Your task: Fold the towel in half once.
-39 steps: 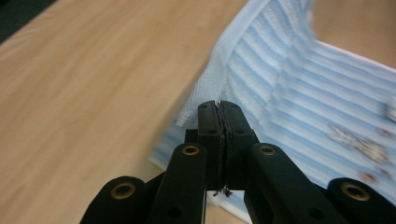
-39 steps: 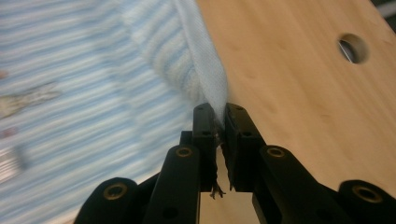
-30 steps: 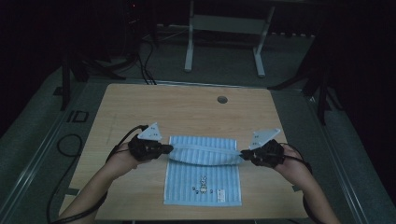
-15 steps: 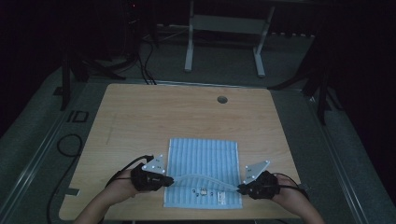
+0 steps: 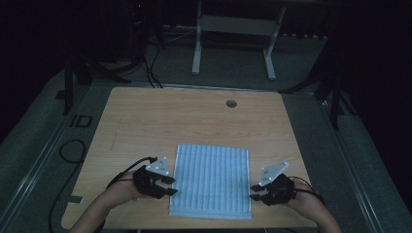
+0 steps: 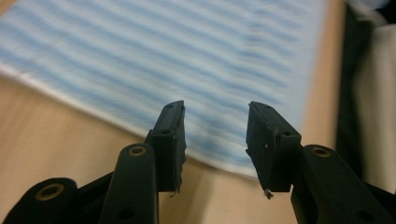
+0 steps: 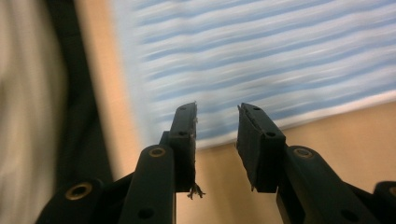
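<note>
A blue-and-white striped cloth (image 5: pixel 211 179) lies flat near the front of the wooden table (image 5: pixel 194 116). My left gripper (image 5: pixel 171 186) sits at the cloth's left edge, close to the front corner. Its jaws have just been opening and now stand apart with nothing between them. In the left gripper view the cloth (image 6: pixel 163 56) lies just past my left gripper (image 6: pixel 215 121). My right gripper (image 5: pixel 253 191) rests at the cloth's right edge. Its jaws have also just been opening and hold nothing. The right gripper view has the cloth (image 7: pixel 261 56) beyond my right gripper (image 7: pixel 216 116).
A small round hole (image 5: pixel 231 103) marks the table's far side. A black cable (image 5: pixel 73 150) loops on the floor to the left. A white desk frame (image 5: pixel 233 29) stands beyond the table in the dark. The table's front edge is close behind both hands.
Both grippers drew the cloth's raised edge toward the front of the table, lowered it and let go. The cloth now lies flat, covering the label seen earlier.
</note>
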The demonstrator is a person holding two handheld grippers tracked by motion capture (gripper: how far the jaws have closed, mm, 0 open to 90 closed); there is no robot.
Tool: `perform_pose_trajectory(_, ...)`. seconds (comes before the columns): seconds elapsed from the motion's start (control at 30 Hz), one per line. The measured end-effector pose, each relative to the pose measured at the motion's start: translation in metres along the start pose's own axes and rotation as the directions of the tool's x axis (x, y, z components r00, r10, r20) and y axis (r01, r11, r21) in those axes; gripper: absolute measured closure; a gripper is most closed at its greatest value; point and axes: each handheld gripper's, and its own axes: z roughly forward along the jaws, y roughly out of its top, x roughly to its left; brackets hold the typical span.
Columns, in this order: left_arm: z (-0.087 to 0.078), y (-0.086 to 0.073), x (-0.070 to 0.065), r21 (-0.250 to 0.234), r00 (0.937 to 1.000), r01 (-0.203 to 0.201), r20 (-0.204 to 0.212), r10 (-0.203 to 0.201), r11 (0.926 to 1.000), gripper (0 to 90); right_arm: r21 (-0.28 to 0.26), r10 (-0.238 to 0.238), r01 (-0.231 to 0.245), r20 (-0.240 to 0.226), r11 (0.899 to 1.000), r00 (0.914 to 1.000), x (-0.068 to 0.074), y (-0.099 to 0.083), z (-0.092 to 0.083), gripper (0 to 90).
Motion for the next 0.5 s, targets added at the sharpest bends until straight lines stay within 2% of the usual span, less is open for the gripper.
perform_pose_trajectory(0.1,0.009,0.007,0.011,0.021,0.9993,0.011,-0.037,-0.01,0.9997,57.7,-0.003,0.014,-0.014,0.011,1.0,0.9998,-0.022,0.007,0.005,67.2)
perform_pose_trajectory(0.17,0.011,0.01,0.019,0.02,0.9989,0.018,-0.043,-0.017,0.9996,57.6,-0.003,0.024,-0.024,0.004,1.0,0.9997,-0.037,0.011,0.008,65.6)
perform_pose_trajectory(0.2,0.011,0.012,0.022,0.027,0.9984,0.008,-0.057,-0.006,0.9996,57.5,-0.01,0.025,-0.025,0.017,1.0,0.9995,-0.043,0.012,0.009,65.5)
perform_pose_trajectory(0.23,0.012,0.013,0.027,0.027,0.9982,0.02,-0.057,-0.018,0.9994,56.6,-0.009,0.032,-0.032,0.013,0.999,0.9994,-0.05,0.013,0.01,65.0)
perform_pose_trajectory(0.27,0.013,0.014,0.031,0.031,0.9978,0.02,-0.063,-0.018,0.9993,55.2,0.0,0.034,-0.034,0.006,0.999,0.9994,-0.057,0.014,0.012,63.3)
perform_pose_trajectory(0.3,0.013,0.016,0.035,0.036,0.9966,0.021,-0.08,-0.019,0.9991,55.1,0.006,0.027,-0.027,0.02,1.0,0.9994,-0.062,0.015,0.014,63.1)
perform_pose_trajectory(0.33,0.013,0.018,0.04,0.036,0.9959,0.038,-0.084,-0.035,0.9987,55.2,0.012,0.028,-0.029,0.023,1.0,0.9993,-0.068,0.016,0.015,61.6)
perform_pose_trajectory(0.37,0.013,0.02,0.045,0.053,0.9955,0.034,-0.09,-0.029,0.998,55.1,0.019,0.035,-0.036,0.013,0.999,0.9993,-0.075,0.017,0.016,60.8)
perform_pose_trajectory(0.43,0.012,0.024,0.054,0.064,0.9924,0.036,-0.119,-0.028,0.9973,53.6,0.035,0.037,-0.038,0.027,0.999,0.999,-0.085,0.02,0.018,59.5)
perform_pose_trajectory(0.5,0.01,0.028,0.065,0.07,0.9912,0.054,-0.124,-0.045,0.9961,50.4,0.045,0.04,-0.041,0.038,0.998,0.9985,-0.095,0.021,0.019,58.7)
